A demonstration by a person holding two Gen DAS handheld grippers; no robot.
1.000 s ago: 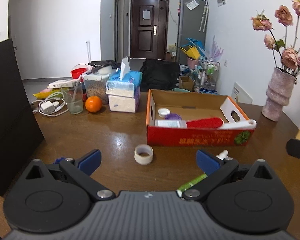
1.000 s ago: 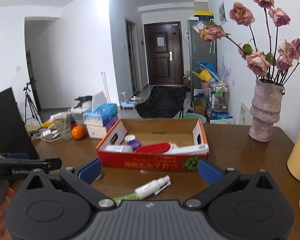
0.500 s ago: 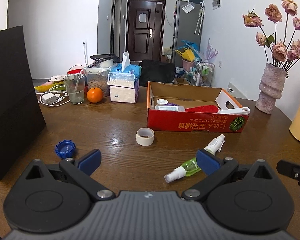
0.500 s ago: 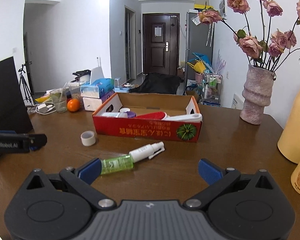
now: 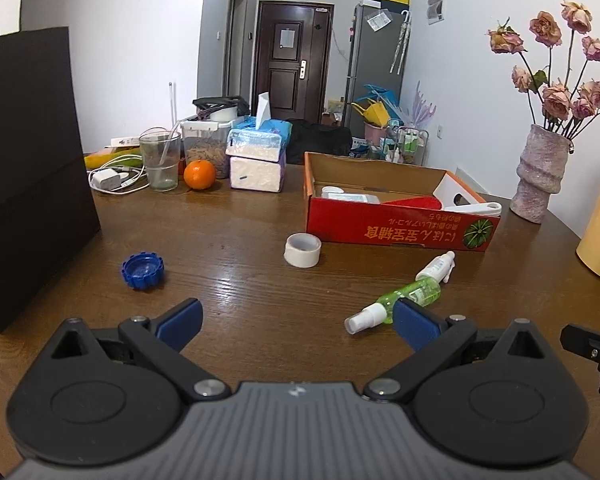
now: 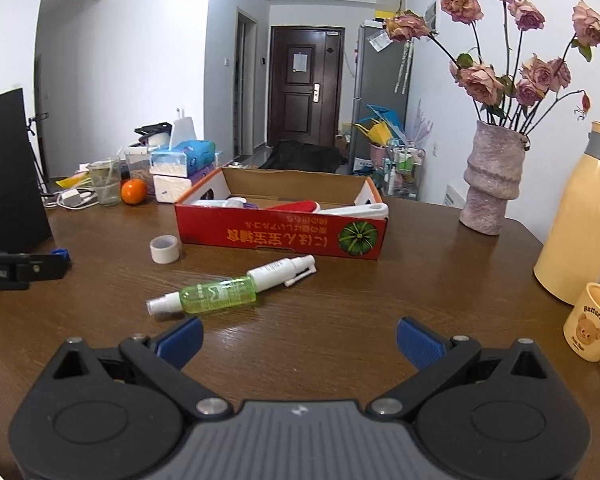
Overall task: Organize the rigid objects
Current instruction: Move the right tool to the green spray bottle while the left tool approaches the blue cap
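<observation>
At the bottom of each wrist view the tool fills the foreground: the left tool (image 5: 296, 322) and the right tool (image 6: 299, 336) both have their blue-padded fingers spread wide with nothing between them, so both are released and empty above the brown tabletop (image 6: 420, 280). Just beyond the right tool, centre-left of its frame, a green spray bottle (image 6: 216, 294) lies on its side, and a white spray bottle (image 6: 280, 269) lies touching its far end, the two forming a slanted line; in the left view the same pair sits at lower right, with the green bottle partly behind the right finger pad. Further left in the left view a blue bottle cap (image 5: 143, 271) rests alone near a black paper bag (image 5: 28, 168). A roll of white tape (image 5: 302, 250) stands near the middle of that frame, just in front of the red cardboard box (image 5: 396, 228). The box already holds a red-and-white brush, a flat clear case and a small white lid, so sorting appears partly done. By my reading four loose items are left outside: both bottles, the cap and the tape. Behind the box, at upper left, an orange, a glass and tissue packs stand apart.
</observation>
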